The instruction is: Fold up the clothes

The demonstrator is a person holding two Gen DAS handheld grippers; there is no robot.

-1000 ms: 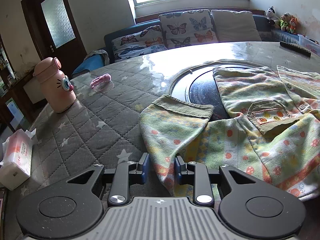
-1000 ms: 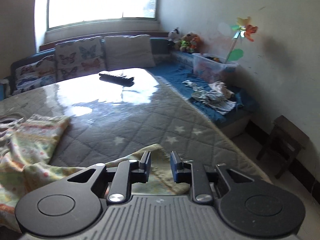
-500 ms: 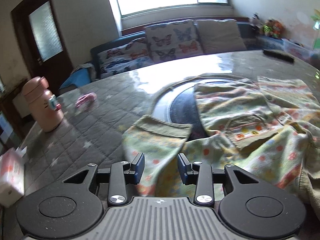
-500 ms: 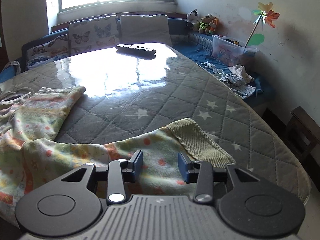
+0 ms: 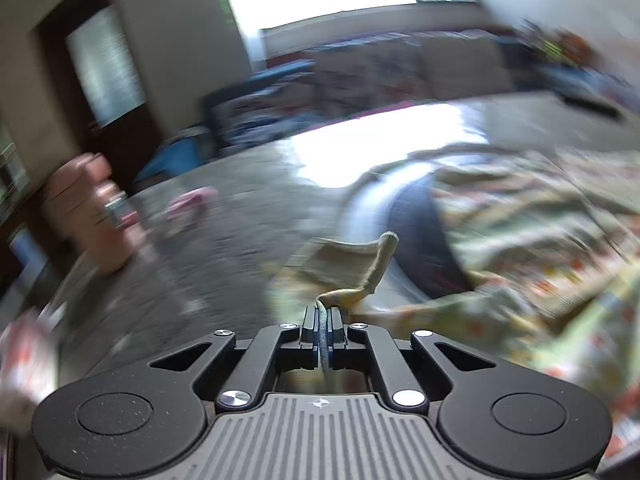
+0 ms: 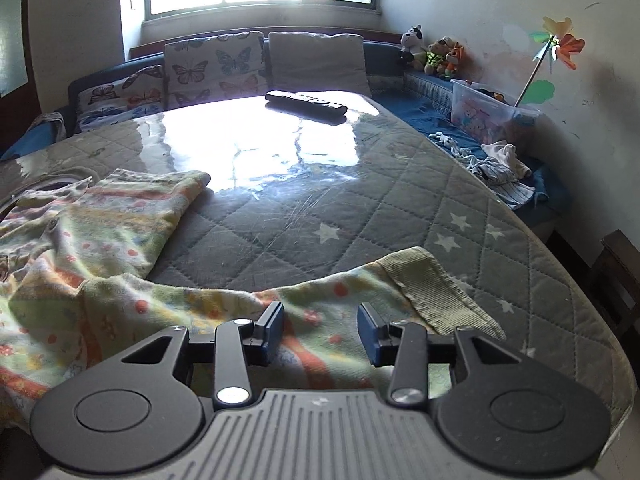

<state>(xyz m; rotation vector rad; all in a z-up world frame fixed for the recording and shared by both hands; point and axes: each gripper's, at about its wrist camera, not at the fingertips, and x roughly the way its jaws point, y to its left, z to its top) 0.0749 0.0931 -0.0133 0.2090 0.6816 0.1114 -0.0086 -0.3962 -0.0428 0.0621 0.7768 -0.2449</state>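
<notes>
A child's garment (image 6: 120, 232) in pale green and yellow with red dots lies spread on the quilted grey table (image 6: 300, 220). My left gripper (image 5: 322, 314) is shut on the edge of one sleeve (image 5: 348, 264). That sleeve's ribbed cuff curls up just beyond the pads. The left wrist view is blurred by motion. My right gripper (image 6: 320, 328) is open and hovers low over the other sleeve. Its pads stand either side of the printed cloth without pressing it. That sleeve's ribbed cuff (image 6: 432, 292) lies just to the right of the gripper.
A black remote (image 6: 306, 103) lies at the table's far side. A pink bottle (image 5: 86, 212), a small pink item (image 5: 188, 204) and a tissue pack (image 5: 24, 356) sit at the left. A dark round inset (image 5: 420, 240) shows under the garment. A sofa and a plastic box (image 6: 488, 114) lie beyond.
My left gripper has closed on the sleeve, and the cuff now stands lifted and curled. The right gripper has widened its jaws and come down closer over the other sleeve.
</notes>
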